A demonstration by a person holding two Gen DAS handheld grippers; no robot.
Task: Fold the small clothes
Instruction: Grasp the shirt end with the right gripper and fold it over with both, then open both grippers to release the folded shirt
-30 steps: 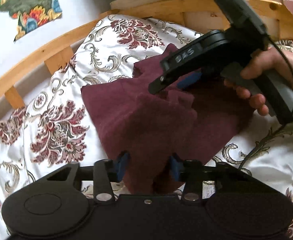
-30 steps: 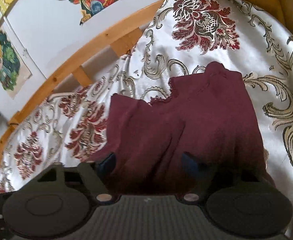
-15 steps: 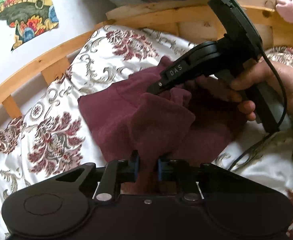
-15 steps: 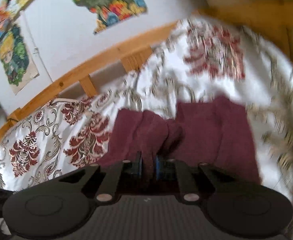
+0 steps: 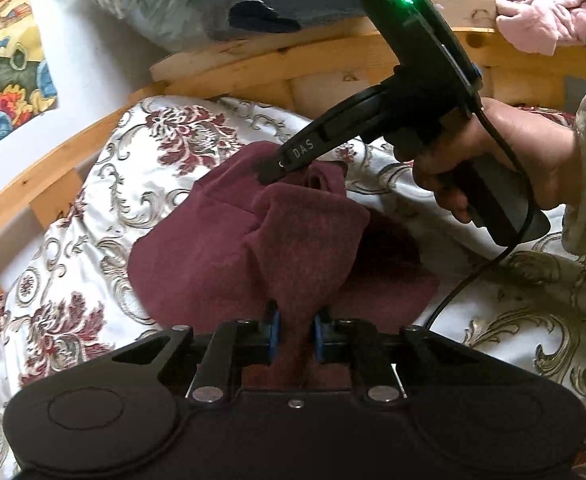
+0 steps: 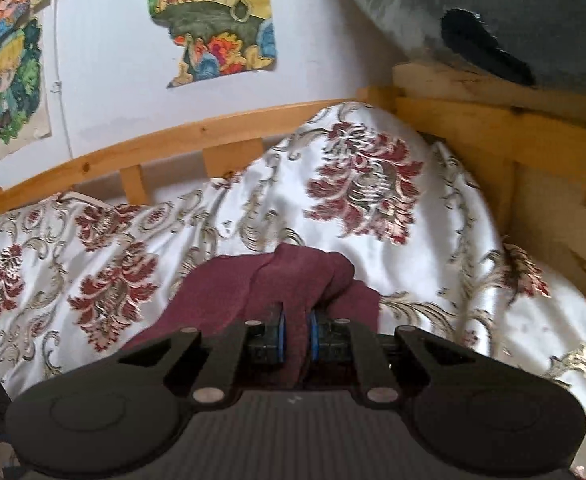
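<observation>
Both grippers have closed since a second ago and are now lifting pinched folds of the maroon cloth (image 5: pixel 213 264) off the flowered bedspread (image 5: pixel 93 208). I am clamping my left gripper (image 5: pixel 295 332) on a raised ridge at the near edge, and my right gripper (image 6: pixel 295 334) is nipping the bunched far corner, with most of the cloth lying on the bedspread beside the wooden bed frame (image 6: pixel 197 140).

A wooden bed frame (image 6: pixel 229 140) is seen ahead of the claw, a white wall (image 6: pixel 113 80) beyond it hung with colourful pictures (image 6: pixel 213 20).
</observation>
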